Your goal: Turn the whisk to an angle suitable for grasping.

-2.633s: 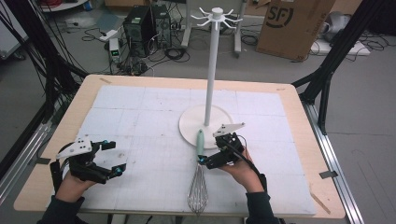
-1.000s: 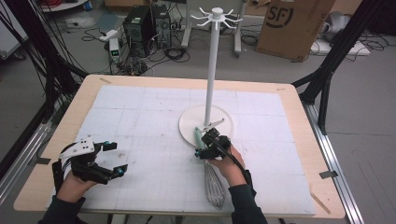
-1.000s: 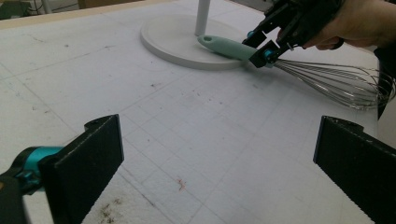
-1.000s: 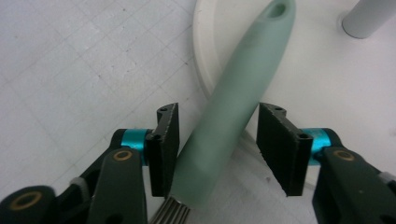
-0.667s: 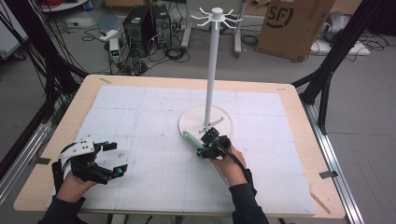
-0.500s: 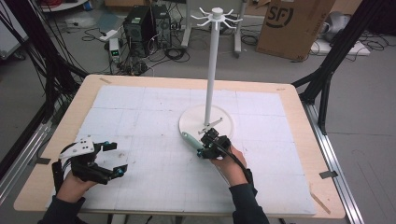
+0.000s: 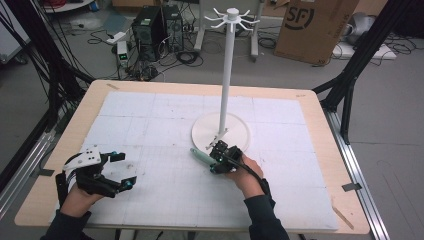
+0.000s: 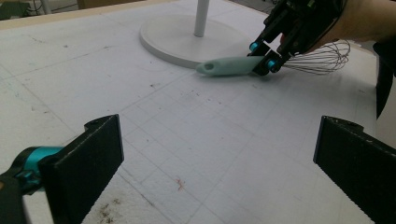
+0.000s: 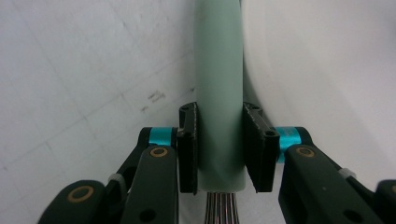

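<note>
Since the earliest frame, the whisk (image 7: 202,157) has been lifted off the tabletop and swung from lying toward the near edge to pointing its handle leftward, while the right gripper (image 7: 218,159) has shifted a little toward the stand's base (image 7: 240,135); the left gripper (image 7: 119,170) has stayed put near the near left corner. Right gripper: jaws clamped on the whisk's handle just above the point where the wires enter it, one black pad on each side, as the right gripper view shows. Gripping at this end probably leaves the free tip of the handle clear, which would suit hanging it on a hook (image 7: 216,12) at the top of the stand (image 7: 227,60). Left gripper: jaws wide apart and holding nothing, resting low over the white mat (image 7: 150,115), apparently kept out of the way. Whisk: pale green, smooth, rounded handle with what looks like a small eye near its tip (image 8: 215,68); thin steel wires (image 8: 322,53) forming a balloon that trails behind the right hand (image 7: 247,172). It sits roughly level just in front of the round white base, near the middle of the tabletop; whether the tip touches the base cannot be told.
</note>
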A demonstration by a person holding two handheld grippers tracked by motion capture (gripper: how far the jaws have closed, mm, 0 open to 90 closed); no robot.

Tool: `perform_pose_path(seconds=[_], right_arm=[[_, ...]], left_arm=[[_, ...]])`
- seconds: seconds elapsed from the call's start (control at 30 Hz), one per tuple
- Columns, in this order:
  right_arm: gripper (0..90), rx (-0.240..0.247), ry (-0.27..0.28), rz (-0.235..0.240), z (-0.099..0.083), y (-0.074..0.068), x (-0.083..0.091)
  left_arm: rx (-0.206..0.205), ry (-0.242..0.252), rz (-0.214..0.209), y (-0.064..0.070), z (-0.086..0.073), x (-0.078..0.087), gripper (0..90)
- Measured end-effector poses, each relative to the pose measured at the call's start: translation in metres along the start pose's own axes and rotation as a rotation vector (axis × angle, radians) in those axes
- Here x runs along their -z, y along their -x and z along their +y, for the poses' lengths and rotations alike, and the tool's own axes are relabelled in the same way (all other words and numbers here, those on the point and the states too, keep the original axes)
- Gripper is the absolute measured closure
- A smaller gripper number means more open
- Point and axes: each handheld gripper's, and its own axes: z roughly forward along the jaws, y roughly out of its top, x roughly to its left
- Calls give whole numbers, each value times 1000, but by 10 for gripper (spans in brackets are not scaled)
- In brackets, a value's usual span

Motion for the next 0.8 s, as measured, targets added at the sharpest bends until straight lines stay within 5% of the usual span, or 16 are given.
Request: perform_pose_path(seconds=[0.8], right_arm=[[697,-57,94,232,-14,8,18]], left_arm=[[-3,5,-12,-1,-1,0,22]])
